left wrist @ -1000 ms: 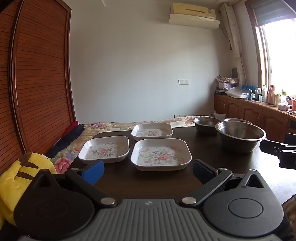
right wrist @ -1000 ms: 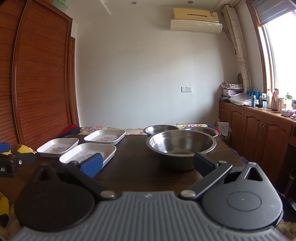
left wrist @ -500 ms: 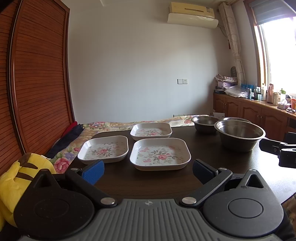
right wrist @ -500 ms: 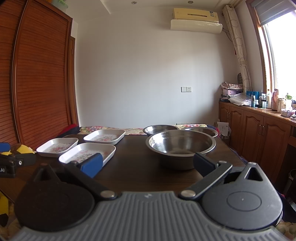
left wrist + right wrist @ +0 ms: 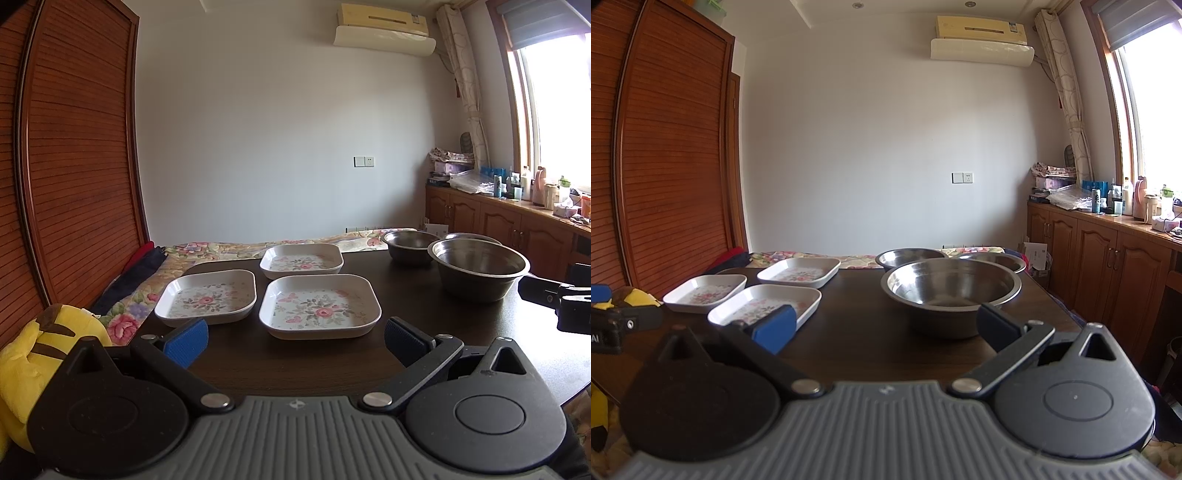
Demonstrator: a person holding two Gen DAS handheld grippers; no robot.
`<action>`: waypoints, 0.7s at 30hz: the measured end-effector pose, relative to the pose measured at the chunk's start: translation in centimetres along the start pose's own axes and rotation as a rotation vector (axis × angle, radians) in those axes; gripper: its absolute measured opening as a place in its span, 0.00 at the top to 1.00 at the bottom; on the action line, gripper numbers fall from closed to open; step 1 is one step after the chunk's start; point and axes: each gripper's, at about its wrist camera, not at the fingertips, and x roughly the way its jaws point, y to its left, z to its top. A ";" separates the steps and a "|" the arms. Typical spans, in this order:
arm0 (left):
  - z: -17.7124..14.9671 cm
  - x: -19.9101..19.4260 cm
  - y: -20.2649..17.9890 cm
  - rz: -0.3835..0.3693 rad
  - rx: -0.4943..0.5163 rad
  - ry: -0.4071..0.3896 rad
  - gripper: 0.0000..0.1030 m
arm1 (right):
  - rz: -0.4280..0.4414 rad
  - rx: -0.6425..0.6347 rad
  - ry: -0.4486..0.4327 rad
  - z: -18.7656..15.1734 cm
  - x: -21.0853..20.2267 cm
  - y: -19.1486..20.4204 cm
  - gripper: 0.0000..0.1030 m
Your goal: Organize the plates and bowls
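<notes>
The yellow plush toy (image 5: 44, 347) sits off the left edge of the dark worktop (image 5: 295, 362), out of the way. On the left half of the worktop lie three square floral plates, each flat and separate, none stacked: the left plate (image 5: 207, 297), the far plate (image 5: 301, 260) and the near plate (image 5: 319, 306). They sit close together, edges near but apart, so they seem laid out to be gathered into one pile.

The left tongs (image 5: 293, 338) hover low before the near plate, jaws spread wide with nothing between them, lined up as if to take its near rim.

On the right half stand three steel bowls: the big bowl (image 5: 951, 291) nearest, a smaller bowl (image 5: 910, 256) behind it and a third bowl (image 5: 993, 258) partly hidden at the back right. All are upright, not nested. The right tongs (image 5: 886, 326) face the big bowl, also wide apart and empty; its rim is probably the first grip there.

Judged so, the sorting has not begun.
</notes>
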 end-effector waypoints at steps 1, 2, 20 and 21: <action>0.0 0.0 0.0 0.001 0.000 0.000 0.00 | 0.001 0.000 0.000 0.0 0.0 0.0 0.00; 0.0 0.0 0.0 0.000 0.001 0.001 0.00 | 0.000 0.000 0.000 0.0 -0.1 0.0 0.00; -0.7 0.5 0.0 -0.002 -0.001 0.012 0.00 | -0.003 0.006 0.002 -0.2 -0.2 -0.6 0.00; -0.7 0.6 0.0 -0.002 -0.002 0.013 0.00 | -0.003 0.005 0.001 -0.2 -0.2 -0.5 0.00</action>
